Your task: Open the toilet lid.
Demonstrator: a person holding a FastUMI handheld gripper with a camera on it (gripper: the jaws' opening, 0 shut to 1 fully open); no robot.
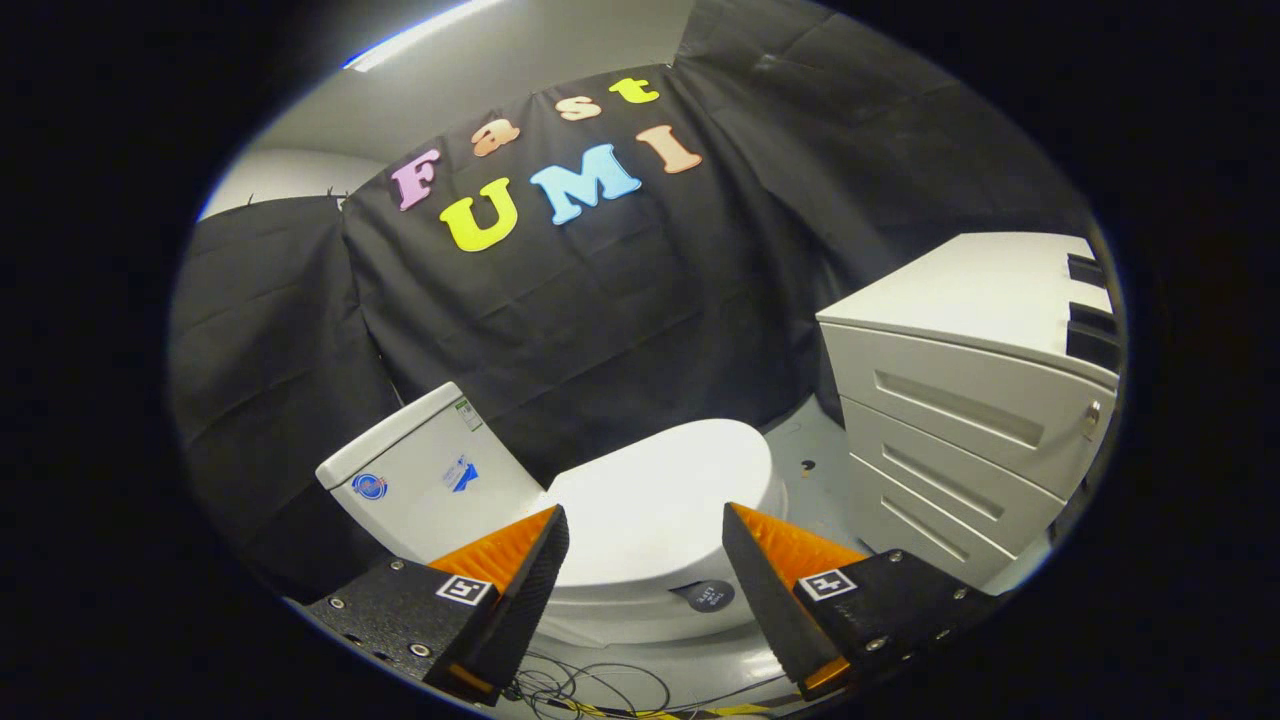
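Note:
A white toilet stands just ahead of my fingers, its lid (655, 505) lying flat and closed over the bowl. Its white tank (430, 470) rises behind the left finger, against the black cloth wall. My gripper (645, 525) hovers above and in front of the lid, open, with nothing between the black and orange fingers. The left finger (520, 560) and the right finger (770, 570) frame the lid's near part. A small dark round sticker (708, 596) sits on the bowl's side, next to the right finger.
A white drawer cabinet (960, 400) stands close to the right of the toilet, beyond the right finger. Thin cables (590, 690) lie on the pale floor below the fingers. Black cloth walls the space behind the toilet.

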